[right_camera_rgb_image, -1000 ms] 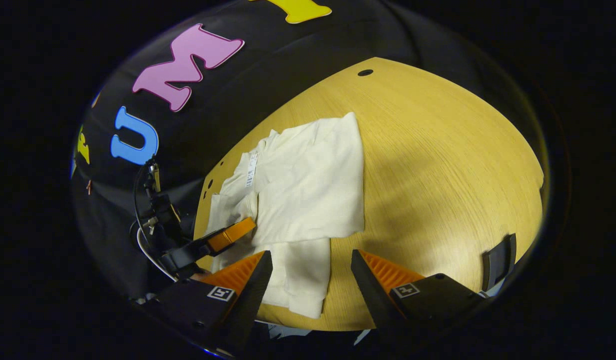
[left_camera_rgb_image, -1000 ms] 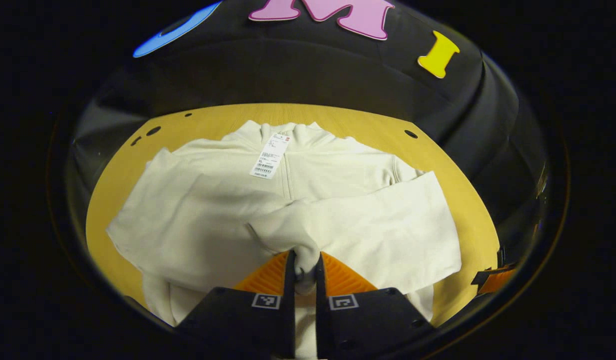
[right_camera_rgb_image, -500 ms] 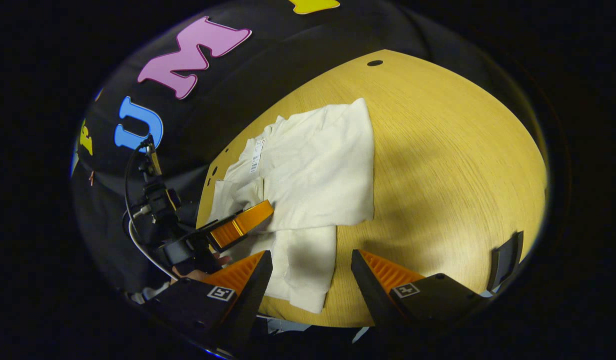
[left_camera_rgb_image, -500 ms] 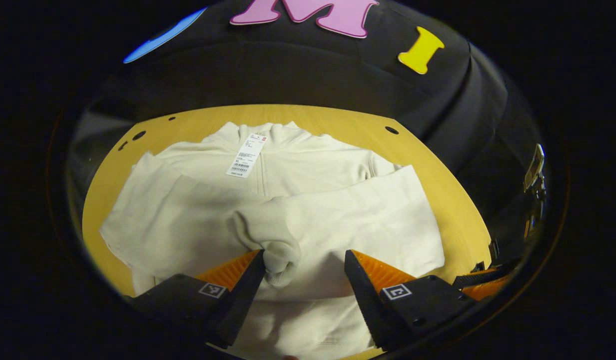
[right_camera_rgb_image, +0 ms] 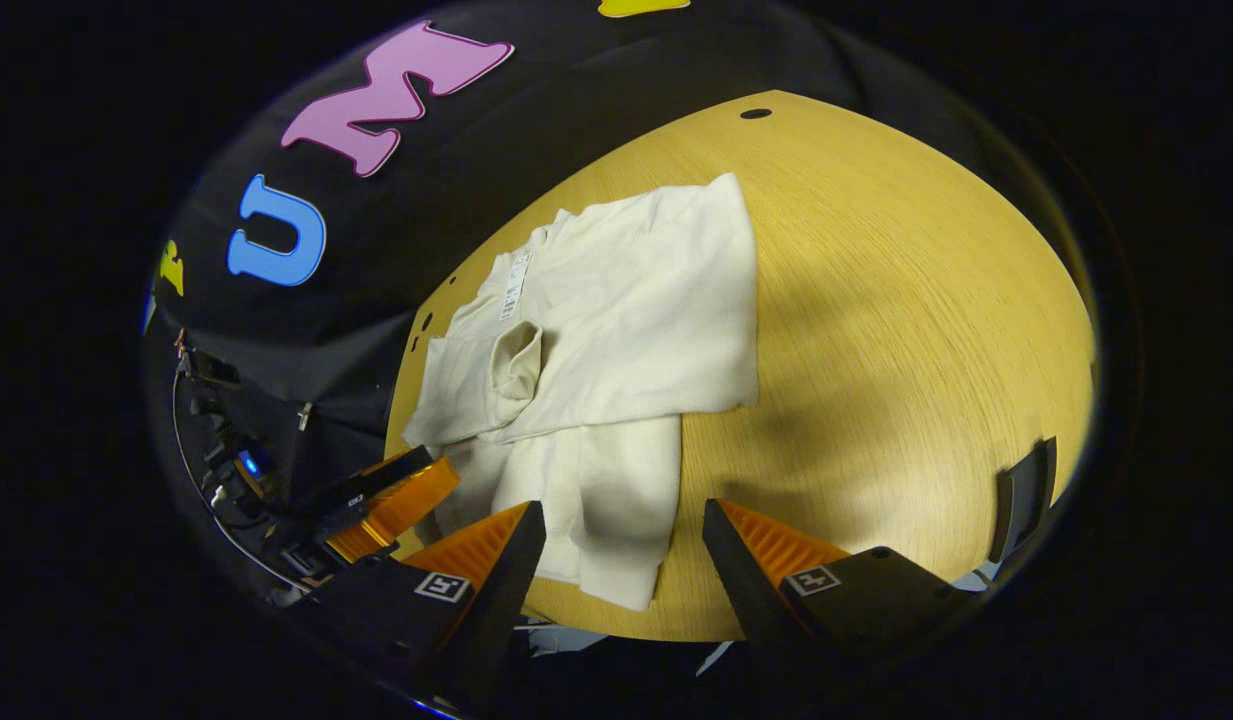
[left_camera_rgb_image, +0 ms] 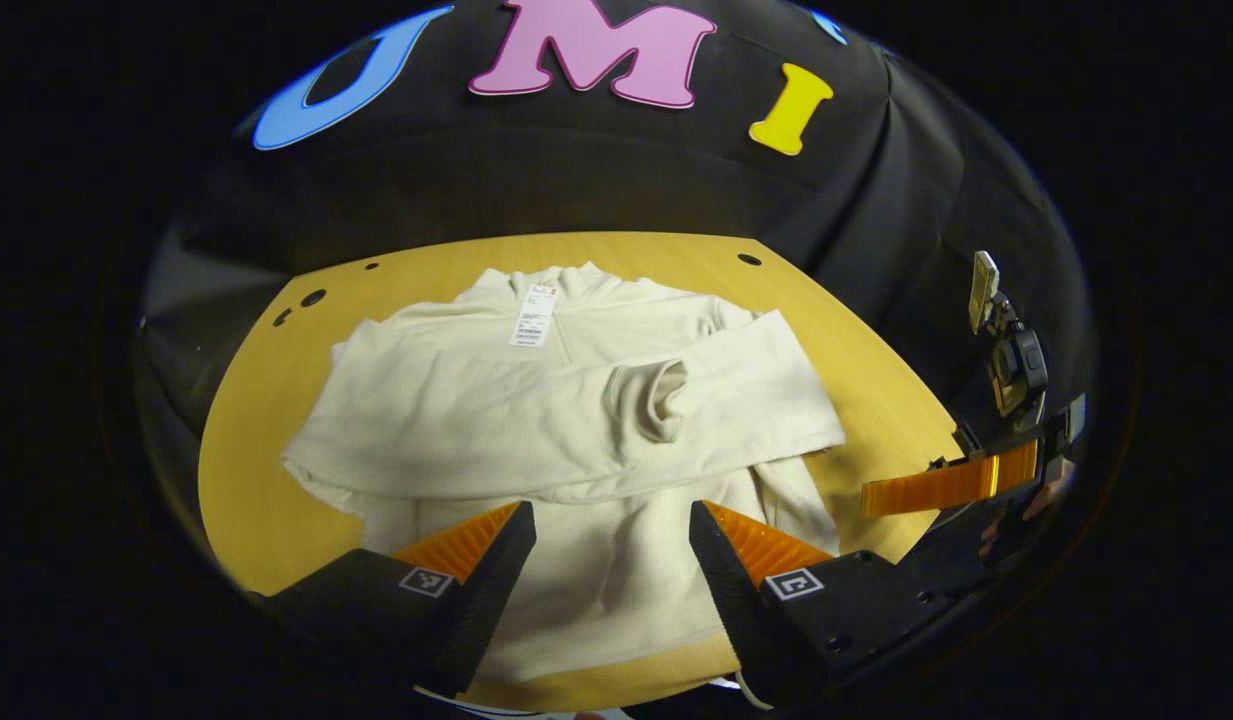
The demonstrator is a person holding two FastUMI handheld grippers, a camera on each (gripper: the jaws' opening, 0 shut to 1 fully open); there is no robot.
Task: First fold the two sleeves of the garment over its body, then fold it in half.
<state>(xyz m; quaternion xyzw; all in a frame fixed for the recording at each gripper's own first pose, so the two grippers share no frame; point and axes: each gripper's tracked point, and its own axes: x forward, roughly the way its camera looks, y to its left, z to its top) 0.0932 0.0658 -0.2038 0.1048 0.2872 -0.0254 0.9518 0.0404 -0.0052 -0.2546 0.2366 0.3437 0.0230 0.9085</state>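
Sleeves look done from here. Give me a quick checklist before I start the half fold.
1. Both sleeves folded across the garment body: ok.
2. Left gripper open, holding nothing: ok.
3. Right gripper open, holding nothing: ok.
4. Hem near both grippers: ok.
5. Top sleeve's cuff lying flat: not ok, bunched open.
6. Garment fully on the table: ok.

Left gripper (left_camera_rgb_image: 608, 545) jaws apart, bottom centre of left gripper view. Right gripper (right_camera_rgb_image: 624, 545) likewise spread, gripping nothing; a hand (left_camera_rgb_image: 1026, 505), apparently, lower right.
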